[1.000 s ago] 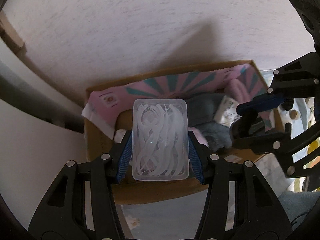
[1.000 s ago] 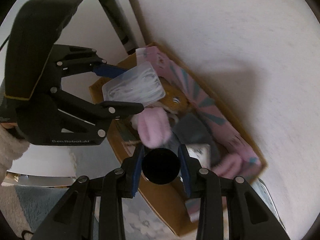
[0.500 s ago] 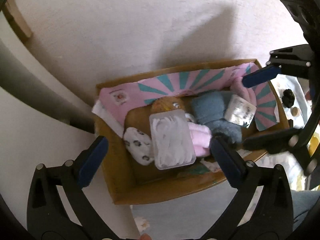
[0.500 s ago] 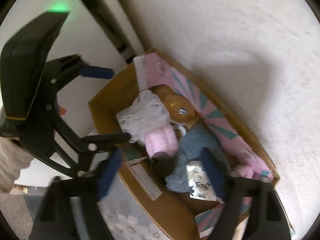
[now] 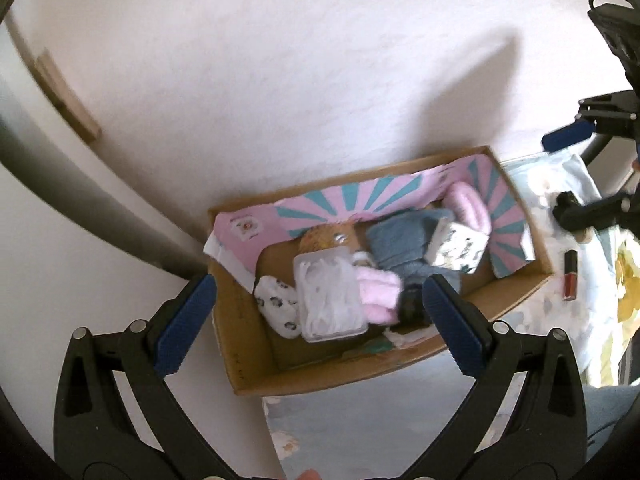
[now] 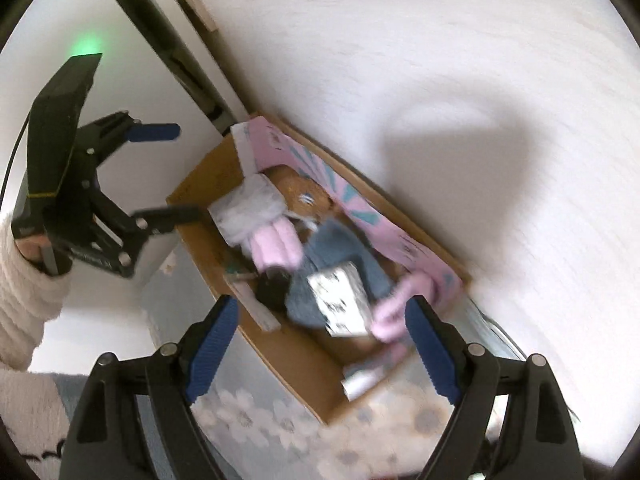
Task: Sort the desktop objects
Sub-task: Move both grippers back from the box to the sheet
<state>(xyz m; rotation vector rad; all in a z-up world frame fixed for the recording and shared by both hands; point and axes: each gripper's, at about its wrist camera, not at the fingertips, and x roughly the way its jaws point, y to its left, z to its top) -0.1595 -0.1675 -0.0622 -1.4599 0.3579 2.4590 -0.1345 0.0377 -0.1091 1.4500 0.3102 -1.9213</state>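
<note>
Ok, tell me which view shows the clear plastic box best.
The left wrist view. The clear box lies sharp and near the centre there, in the cardboard box, its whole lid showing. The right wrist view shows it smaller, blurred and at an angle.

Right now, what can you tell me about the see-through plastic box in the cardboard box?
The see-through plastic box is a small rectangular case with rounded corners, clear and a bit cloudy, packed with tangled white pieces. It lies flat, lid closed, inside the cardboard box near its left end. A white spotted cloth touches one side and a pink fluffy thing the other. No gripper holds it.
</note>
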